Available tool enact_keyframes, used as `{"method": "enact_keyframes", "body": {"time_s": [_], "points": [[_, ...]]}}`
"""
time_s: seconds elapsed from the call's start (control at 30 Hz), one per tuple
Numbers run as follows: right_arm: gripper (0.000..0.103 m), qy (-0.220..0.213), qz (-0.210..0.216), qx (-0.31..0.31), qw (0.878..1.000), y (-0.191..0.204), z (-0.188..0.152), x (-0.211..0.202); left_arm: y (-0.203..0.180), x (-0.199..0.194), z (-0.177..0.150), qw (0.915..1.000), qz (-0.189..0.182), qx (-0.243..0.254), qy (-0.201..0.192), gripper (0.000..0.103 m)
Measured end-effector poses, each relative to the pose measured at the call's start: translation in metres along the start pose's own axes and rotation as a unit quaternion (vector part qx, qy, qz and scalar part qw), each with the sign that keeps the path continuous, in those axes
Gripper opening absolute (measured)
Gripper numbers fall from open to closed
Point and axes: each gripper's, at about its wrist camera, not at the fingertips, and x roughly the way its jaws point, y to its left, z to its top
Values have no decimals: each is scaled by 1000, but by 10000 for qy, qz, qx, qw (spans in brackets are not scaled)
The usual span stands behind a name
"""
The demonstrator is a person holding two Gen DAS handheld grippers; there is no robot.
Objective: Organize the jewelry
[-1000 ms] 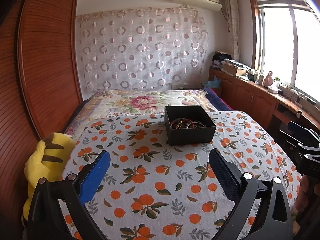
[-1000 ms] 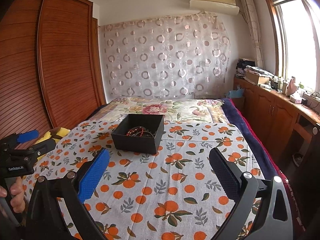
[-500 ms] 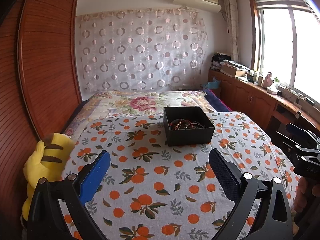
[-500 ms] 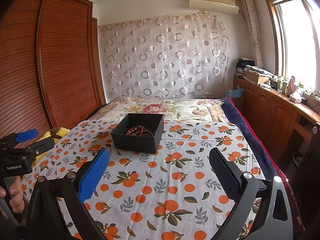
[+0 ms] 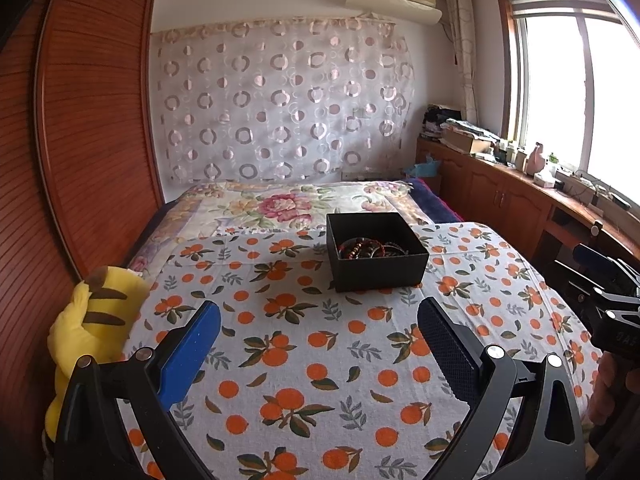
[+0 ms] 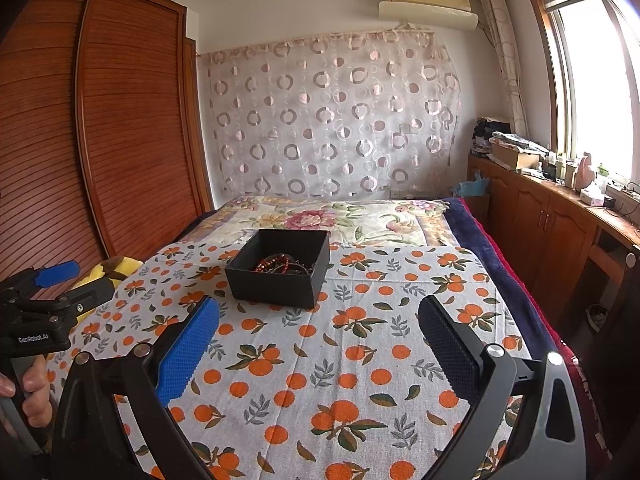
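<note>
Black box [image 5: 376, 256], lidless, on the bed [image 5: 312, 344] mid-width, toward its head end; bracelets [image 5: 362, 248] heaped inside, no clear long axis. Left tool [image 5: 318, 334] and right tool [image 6: 318, 334]: both released, empty, well short of box.

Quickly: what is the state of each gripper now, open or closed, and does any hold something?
Left gripper: open, holding nothing, above the bedspread.
Right gripper: open, holding nothing, short of the black box.
</note>
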Motion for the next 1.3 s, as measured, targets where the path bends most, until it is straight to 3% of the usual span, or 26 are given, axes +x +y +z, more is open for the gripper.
{"method": "enact_keyframes", "body": {"time_s": [1.3], "points": [[100, -2, -4, 4, 10000, 2, -1, 0, -3, -2, -1, 10000, -31, 2, -25, 95]]}}
